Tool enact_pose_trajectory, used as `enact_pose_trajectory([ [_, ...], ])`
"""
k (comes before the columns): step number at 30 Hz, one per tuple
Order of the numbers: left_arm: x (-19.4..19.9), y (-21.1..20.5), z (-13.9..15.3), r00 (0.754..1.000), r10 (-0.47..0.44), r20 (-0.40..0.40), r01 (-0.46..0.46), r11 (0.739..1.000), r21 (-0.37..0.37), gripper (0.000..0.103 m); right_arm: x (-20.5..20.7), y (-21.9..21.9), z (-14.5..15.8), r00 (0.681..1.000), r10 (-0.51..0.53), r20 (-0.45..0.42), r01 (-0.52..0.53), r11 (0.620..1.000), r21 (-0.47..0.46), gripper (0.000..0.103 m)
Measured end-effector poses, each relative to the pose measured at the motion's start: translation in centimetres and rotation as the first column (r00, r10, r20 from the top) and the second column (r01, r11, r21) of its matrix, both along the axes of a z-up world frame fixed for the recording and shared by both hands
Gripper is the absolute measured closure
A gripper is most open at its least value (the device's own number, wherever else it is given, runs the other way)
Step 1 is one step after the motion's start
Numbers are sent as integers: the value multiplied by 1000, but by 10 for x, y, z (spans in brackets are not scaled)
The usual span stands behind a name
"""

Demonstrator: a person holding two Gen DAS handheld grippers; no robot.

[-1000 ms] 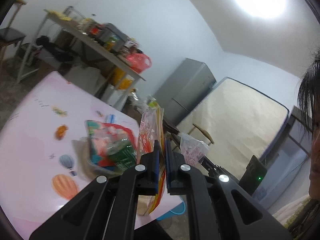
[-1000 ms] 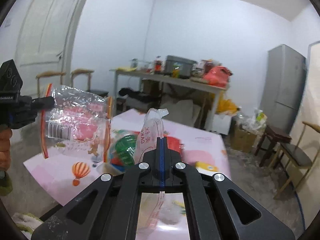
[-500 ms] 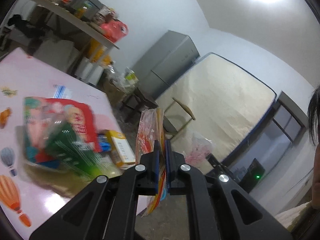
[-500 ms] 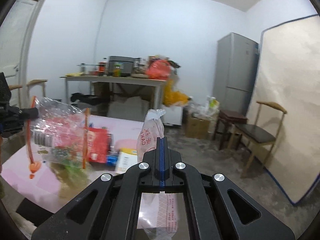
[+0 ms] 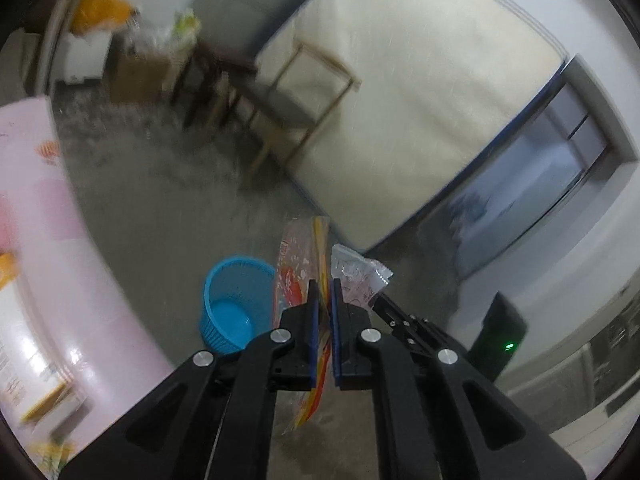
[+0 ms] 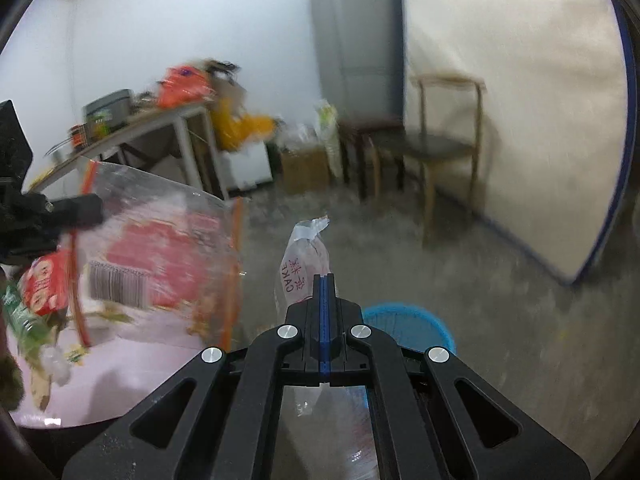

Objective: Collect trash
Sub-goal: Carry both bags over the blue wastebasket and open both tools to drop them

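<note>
My left gripper [image 5: 324, 284] is shut on a clear snack bag with red and orange print [image 5: 298, 264], seen edge-on; the bag also shows broadside in the right wrist view [image 6: 156, 256]. My right gripper [image 6: 325, 280] is shut on a small clear cake wrapper [image 6: 304, 256], which also shows in the left wrist view [image 5: 358, 280] beside the left fingers. A blue mesh trash basket [image 5: 234, 304] stands on the floor below and left of the left gripper; in the right wrist view its rim [image 6: 412, 320] sits just right of my gripper.
The pink table [image 5: 36, 240] with more wrappers and a green bottle [image 6: 20, 312] is at the left. A wooden chair [image 6: 440, 148], a grey fridge [image 6: 356, 40], a leaning mattress [image 5: 400, 100] and a cluttered side table [image 6: 160, 120] stand around the grey floor.
Both grippers have swung right, away from the table and down toward the floor. The blue basket has come into view. Both still hold their wrappers.
</note>
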State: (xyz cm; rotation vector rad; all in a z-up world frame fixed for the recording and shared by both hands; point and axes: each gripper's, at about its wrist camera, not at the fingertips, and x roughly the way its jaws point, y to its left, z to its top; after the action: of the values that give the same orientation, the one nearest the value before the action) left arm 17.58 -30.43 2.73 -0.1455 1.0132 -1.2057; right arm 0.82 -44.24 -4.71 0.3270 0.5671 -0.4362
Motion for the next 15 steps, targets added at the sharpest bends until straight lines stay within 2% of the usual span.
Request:
enact_pose_trajectory([
  [1,7,-33,-18,999,-31,-20,32,998,52,99,4,-15,-12,1000,-12,-17,13,999,42,103],
  [4,17,-92,-54,996,-85,-33,89,984,153,98,20,-40,-42,997,-36,-71,43,995,91,103],
  [8,28,-143,-98,994,-103,-46,111,963,245,98,42,-82,-79,986,-80,-143,103,982,159,103],
  [13,37,-189,-143,993,-117,-22,118,938,326,98,53,-115,-110,971,-135,-196,172,968,185,103],
  [15,41,-200,-158,994,-110,0,102,920,378,91,56,-126,-121,963,-146,-226,194,959,206,99],
])
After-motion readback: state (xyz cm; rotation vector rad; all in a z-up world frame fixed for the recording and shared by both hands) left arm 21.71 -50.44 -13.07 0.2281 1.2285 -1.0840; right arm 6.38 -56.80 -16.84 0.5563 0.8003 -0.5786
